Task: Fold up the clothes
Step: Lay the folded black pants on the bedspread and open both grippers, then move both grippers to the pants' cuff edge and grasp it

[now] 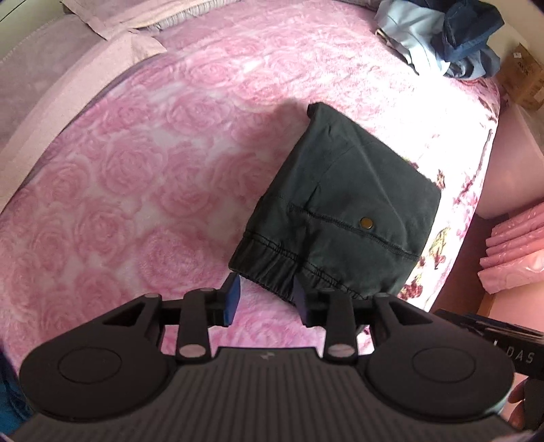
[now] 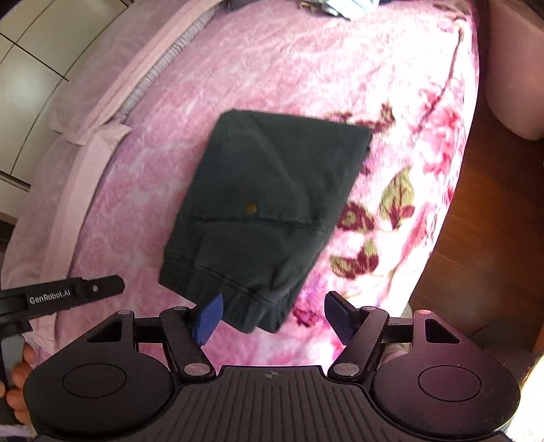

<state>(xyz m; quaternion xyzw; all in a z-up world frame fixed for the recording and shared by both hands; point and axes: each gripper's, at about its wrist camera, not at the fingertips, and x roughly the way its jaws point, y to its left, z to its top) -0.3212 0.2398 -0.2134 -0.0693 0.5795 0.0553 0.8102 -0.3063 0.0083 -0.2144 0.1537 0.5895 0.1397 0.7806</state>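
Observation:
A dark green garment (image 1: pixel 343 207) lies folded into a compact block on the pink rose-patterned blanket (image 1: pixel 136 190), its elastic waistband nearest me and a brass snap on top. My left gripper (image 1: pixel 267 301) hovers just above the waistband edge, jaws apart, with no cloth between its blue pads. In the right wrist view the same folded garment (image 2: pixel 268 210) lies below my right gripper (image 2: pixel 273 318), whose blue pads stand wide apart above the garment's near corner without pressing on it.
A heap of blue clothes (image 1: pixel 448 37) sits at the bed's far corner. A folded pink blanket stack (image 1: pixel 516 251) lies off the bed to the right. Pale pillows (image 1: pixel 102 30) line the left side. The other gripper's body (image 2: pixel 61 295) and a hand show at left.

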